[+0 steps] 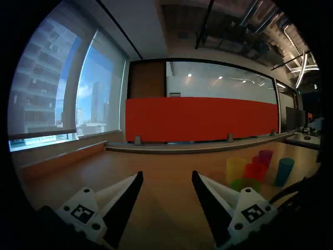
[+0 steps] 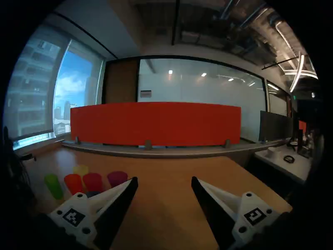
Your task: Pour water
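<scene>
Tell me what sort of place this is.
Probably an open-plan office in a high-rise: a long wooden desk backed by a red divider, a monitor on the neighbouring desk, and a big window looking out on city towers.

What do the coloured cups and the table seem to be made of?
Coloured cups: probably plastic, translucent, slightly glossy; light glows through their walls. Table: wood or wood-look laminate, smooth satin finish; warm brown with soft reflections, grain unclear.

- Left claw: two tapered fingers, black inside, white outside.
- Each finger base carries a square black-and-white marker and round screw holes.
- Right claw: same colours, shape, markers.
</scene>
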The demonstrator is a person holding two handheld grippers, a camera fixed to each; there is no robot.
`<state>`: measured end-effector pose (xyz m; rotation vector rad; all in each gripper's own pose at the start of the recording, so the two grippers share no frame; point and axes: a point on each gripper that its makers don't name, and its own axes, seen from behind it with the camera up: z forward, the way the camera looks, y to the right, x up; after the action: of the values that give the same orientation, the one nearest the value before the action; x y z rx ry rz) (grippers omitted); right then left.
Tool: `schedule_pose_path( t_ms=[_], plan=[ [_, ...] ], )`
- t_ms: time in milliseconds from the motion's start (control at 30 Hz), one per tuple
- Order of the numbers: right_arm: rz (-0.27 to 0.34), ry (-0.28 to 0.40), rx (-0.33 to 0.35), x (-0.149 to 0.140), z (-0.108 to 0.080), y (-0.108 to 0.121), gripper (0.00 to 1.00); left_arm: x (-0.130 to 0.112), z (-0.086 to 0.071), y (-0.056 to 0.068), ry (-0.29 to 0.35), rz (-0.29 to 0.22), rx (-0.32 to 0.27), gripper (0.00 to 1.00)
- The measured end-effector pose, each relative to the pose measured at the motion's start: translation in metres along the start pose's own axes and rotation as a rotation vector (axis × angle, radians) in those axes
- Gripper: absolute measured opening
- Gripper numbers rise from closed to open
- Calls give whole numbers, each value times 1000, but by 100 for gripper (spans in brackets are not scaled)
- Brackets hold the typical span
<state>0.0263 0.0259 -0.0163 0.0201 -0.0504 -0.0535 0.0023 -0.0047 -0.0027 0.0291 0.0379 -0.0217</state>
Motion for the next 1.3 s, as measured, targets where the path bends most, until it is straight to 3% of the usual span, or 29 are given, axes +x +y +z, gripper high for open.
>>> schedule_pose_path(
  t_ms=[500,800,1000,1300],
  plan=[
    [-87,126,26,7,7,-19,100,0,0,-1,0,0,0,86],
    [-10,137,8,-12,17,-21,100,0,0,-1,0,1,0,86],
    [-18,127,-1,-26,21,-22,100,0,0,-1,0,1,0,86],
    [28,112,-18,-43,24,-19,99,0,1,0,0,1,0,86]
  ],
)
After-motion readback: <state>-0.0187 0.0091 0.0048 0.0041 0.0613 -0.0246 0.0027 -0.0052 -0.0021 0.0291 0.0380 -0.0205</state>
